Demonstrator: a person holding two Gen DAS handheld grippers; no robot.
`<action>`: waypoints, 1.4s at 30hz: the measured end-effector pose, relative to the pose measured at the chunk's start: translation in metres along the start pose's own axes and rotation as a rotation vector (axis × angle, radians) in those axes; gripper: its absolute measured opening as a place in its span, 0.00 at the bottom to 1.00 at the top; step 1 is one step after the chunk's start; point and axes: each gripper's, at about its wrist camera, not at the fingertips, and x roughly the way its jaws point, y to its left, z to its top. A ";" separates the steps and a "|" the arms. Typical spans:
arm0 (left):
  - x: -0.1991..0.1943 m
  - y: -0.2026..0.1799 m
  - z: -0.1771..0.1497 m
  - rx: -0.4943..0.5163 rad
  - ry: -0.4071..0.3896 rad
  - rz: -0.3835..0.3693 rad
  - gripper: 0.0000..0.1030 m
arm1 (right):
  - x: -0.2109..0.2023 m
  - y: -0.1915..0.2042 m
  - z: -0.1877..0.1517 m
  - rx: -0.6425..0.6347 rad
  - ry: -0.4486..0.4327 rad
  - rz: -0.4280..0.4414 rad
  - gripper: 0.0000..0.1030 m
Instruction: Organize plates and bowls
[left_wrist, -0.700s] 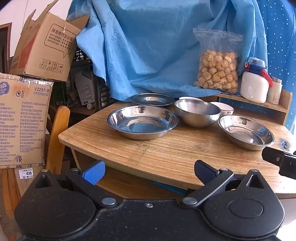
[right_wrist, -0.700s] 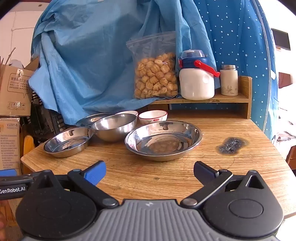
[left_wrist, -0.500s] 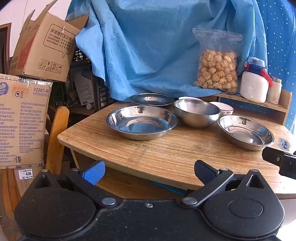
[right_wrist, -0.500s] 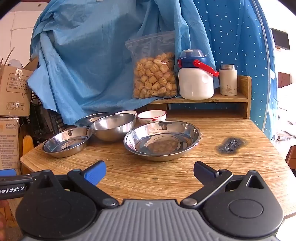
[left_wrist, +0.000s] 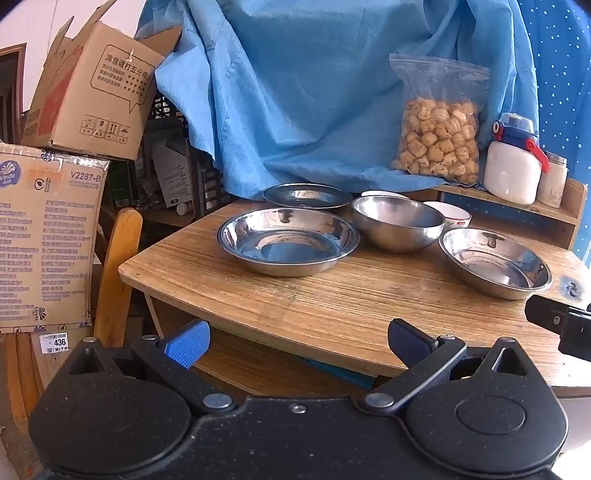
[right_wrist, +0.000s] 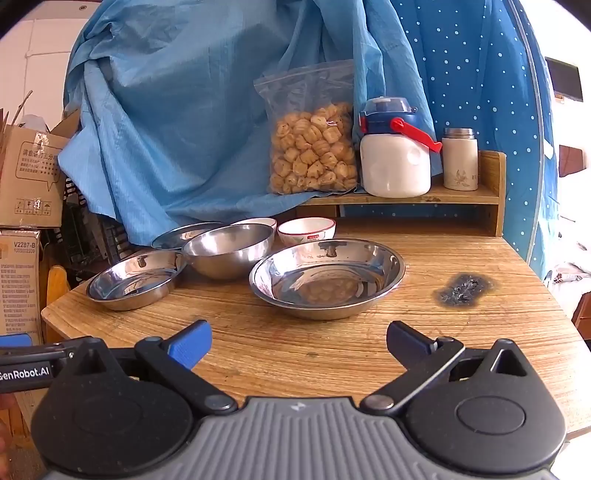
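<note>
On a wooden table (left_wrist: 332, 295) stand two wide steel dishes, one at the left (left_wrist: 288, 245) (right_wrist: 136, 278) and one at the right (left_wrist: 495, 262) (right_wrist: 327, 277). Between them sits a deep steel bowl (left_wrist: 397, 227) (right_wrist: 229, 249). Behind are a flat steel plate (left_wrist: 306, 195) (right_wrist: 184, 232) and two white bowls with red rims (right_wrist: 306, 230) (right_wrist: 258, 222). My left gripper (left_wrist: 297, 341) is open and empty, short of the table's front left edge. My right gripper (right_wrist: 299, 341) is open and empty over the table's front, short of the right dish.
A low wooden shelf (right_wrist: 461, 195) at the back holds a snack bag (right_wrist: 314, 147), a white jug (right_wrist: 395, 155) and a small flask (right_wrist: 460, 158). Blue cloth (left_wrist: 295, 92) hangs behind. Cardboard boxes (left_wrist: 48, 229) and a wooden chair (left_wrist: 118, 273) stand left. A burn mark (right_wrist: 463, 290) is at the right.
Both grippers have crept slightly forward and to the left; the dishes sit where they were and both grippers stay open.
</note>
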 end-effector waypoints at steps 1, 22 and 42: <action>0.000 0.000 0.000 -0.001 0.001 0.001 0.99 | 0.000 0.000 0.000 -0.001 0.001 0.000 1.00; 0.005 0.003 0.003 -0.006 0.024 0.015 0.99 | 0.003 0.001 0.003 -0.013 0.007 -0.003 1.00; 0.007 0.002 0.001 0.000 0.032 0.011 0.99 | 0.004 0.001 0.001 -0.012 0.016 -0.009 1.00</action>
